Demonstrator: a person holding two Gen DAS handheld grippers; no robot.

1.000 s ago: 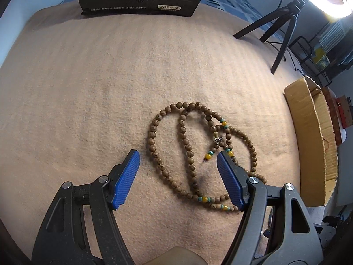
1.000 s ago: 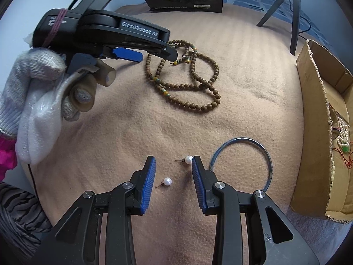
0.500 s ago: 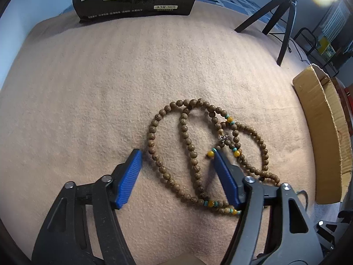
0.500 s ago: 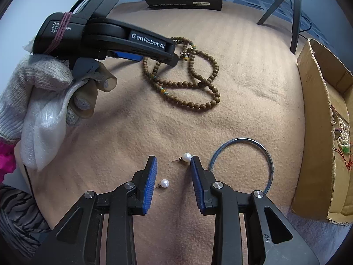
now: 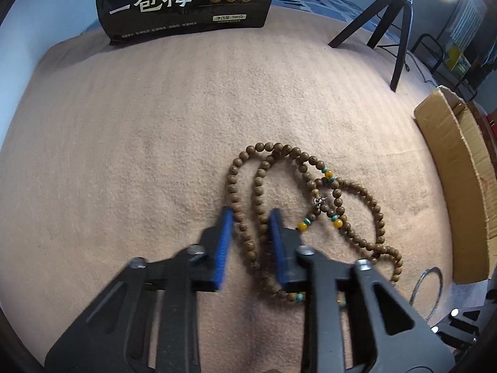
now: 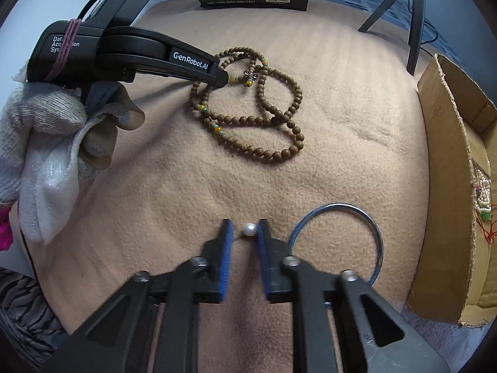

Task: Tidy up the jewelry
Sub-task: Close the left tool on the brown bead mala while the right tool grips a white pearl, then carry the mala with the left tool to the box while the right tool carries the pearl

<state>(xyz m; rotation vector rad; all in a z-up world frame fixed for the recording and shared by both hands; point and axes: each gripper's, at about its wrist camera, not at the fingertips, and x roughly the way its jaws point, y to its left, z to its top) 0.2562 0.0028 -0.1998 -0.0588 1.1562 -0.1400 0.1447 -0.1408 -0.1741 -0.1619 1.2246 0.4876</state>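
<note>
A long string of brown wooden beads [image 5: 351, 205] with yellow and teal beads lies coiled on the tan cloth. My left gripper [image 5: 250, 217] has its jaws narrowed around two strands of the beads. The beads also show in the right wrist view [image 6: 267, 118], with the left gripper body [image 6: 161, 62] over their left side. My right gripper [image 6: 243, 228] has its jaws narrowed around a white pearl earring [image 6: 249, 229] at its tips. A silver bangle [image 6: 338, 239] lies just right of it.
An open cardboard box [image 6: 447, 186] stands at the right edge with pearl jewelry [image 6: 481, 192] inside. A black snack bag [image 5: 186, 3] stands at the back. A tripod [image 5: 394, 25] stands at the back right. A gloved hand [image 6: 46, 143] holds the left gripper.
Both grippers have closed most of the way. The left has closed around bead strands. The right has moved forward and closed around one pearl earring; the other earring is out of sight.
</note>
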